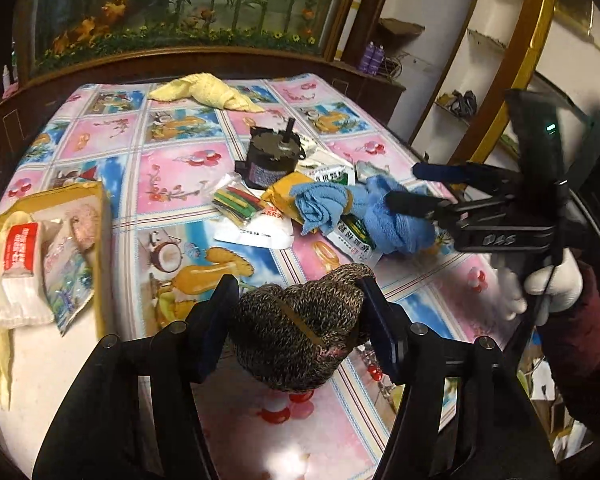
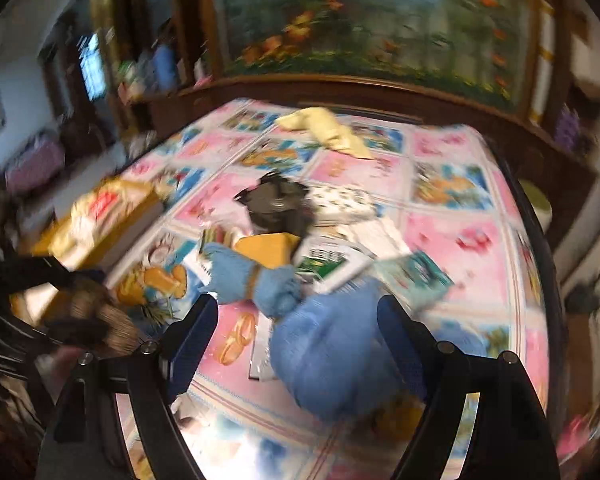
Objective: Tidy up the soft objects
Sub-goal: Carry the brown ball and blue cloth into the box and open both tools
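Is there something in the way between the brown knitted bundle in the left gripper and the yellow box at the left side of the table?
Nothing visible blocks it. The brown knitted bundle sits between the left gripper's fingers, and only bare tablecloth lies between it and the yellow box, which already holds packets.

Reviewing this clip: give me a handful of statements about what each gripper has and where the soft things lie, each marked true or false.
1. The left gripper has a brown knitted bundle between its fingers. True.
2. The right gripper is over a red towel. False: a blue towel lies between its jaws.
3. A pale yellow cloth lies at the table's far end. True.
4. The open yellow box is empty. False: packets lie inside.
5. The black motor stands beside the packets. True.
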A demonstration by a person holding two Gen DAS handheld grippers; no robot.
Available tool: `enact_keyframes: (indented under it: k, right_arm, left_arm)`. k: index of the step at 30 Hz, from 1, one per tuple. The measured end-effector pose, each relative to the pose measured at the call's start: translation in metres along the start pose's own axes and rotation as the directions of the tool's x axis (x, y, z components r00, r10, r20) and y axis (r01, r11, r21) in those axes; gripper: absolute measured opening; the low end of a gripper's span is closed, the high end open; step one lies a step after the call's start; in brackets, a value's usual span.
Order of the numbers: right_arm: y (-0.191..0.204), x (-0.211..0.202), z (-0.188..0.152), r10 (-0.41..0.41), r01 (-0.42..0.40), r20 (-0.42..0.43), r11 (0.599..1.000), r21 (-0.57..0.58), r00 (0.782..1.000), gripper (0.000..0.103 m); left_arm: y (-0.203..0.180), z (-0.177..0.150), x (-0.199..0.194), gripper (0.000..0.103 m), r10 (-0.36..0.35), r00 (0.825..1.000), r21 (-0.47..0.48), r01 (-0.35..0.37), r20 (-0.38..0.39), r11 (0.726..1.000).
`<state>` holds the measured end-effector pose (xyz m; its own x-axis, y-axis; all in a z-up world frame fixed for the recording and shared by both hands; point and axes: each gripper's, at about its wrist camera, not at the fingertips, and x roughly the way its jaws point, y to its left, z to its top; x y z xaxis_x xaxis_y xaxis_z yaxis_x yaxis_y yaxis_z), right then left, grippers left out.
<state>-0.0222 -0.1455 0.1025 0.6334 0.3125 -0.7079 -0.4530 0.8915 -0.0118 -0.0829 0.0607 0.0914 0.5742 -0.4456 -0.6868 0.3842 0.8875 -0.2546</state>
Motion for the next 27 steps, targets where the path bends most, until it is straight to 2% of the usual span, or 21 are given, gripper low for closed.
enact_keyframes:
  k: [3,6,7,8,9,11,13,16,20,23,27]
  right_arm:
    - [0.021,0.030,0.009,-0.037,0.030,-0.055,0.993,-0.117,0.998,0.081]
    - [0.026,0.052,0.015,-0.036,0.023,-0.091,0.989,-0.146,0.995,0.079]
    - [0.027,0.056,0.016,-0.032,0.018,-0.096,0.990,-0.143,0.995,0.071]
    - [0.026,0.059,0.017,-0.014,-0.001,-0.106,0.991,-0.133,0.994,0.050]
    - [0.025,0.062,0.017,0.015,-0.029,-0.123,0.993,-0.114,0.992,0.043]
    - [0.027,0.063,0.016,0.033,-0.046,-0.133,0.995,-0.091,0.990,0.036]
    - [0.031,0.056,0.014,0.034,-0.044,-0.128,0.996,-0.082,0.991,0.034]
    - [0.028,0.036,0.018,0.051,-0.053,-0.074,0.998,-0.030,0.996,0.034]
    - [0.033,0.008,0.033,0.139,-0.139,-0.004,0.989,0.050,0.990,0.034]
    - [0.052,-0.002,0.045,0.252,-0.252,0.016,0.965,0.075,0.968,0.034]
    - [0.093,0.008,0.054,0.396,-0.394,0.000,0.914,0.096,0.918,0.034]
  left_arm:
    - [0.017,-0.006,-0.033,0.062,0.031,0.998,-0.045,-0.028,0.057,0.999]
    - [0.041,-0.014,-0.059,0.062,0.093,0.991,-0.098,-0.084,0.093,0.992]
    - [0.050,-0.018,-0.067,0.062,0.113,0.989,-0.120,-0.100,0.100,0.988]
    - [0.060,-0.023,-0.074,0.062,0.131,0.986,-0.145,-0.115,0.107,0.983]
    - [0.070,-0.028,-0.081,0.062,0.149,0.983,-0.171,-0.129,0.112,0.977]
    - [0.088,-0.038,-0.092,0.062,0.184,0.975,-0.222,-0.155,0.120,0.963]
    - [0.105,-0.047,-0.101,0.062,0.216,0.969,-0.268,-0.177,0.124,0.947]
    - [0.129,-0.061,-0.109,0.062,0.255,0.961,-0.339,-0.205,0.109,0.918]
    - [0.153,-0.070,-0.107,0.062,0.301,0.952,-0.390,-0.258,0.051,0.884]
    - [0.169,-0.065,-0.099,0.062,0.350,0.937,-0.409,-0.318,0.002,0.855]
    - [0.188,-0.053,-0.083,0.062,0.399,0.916,-0.418,-0.380,-0.045,0.825]
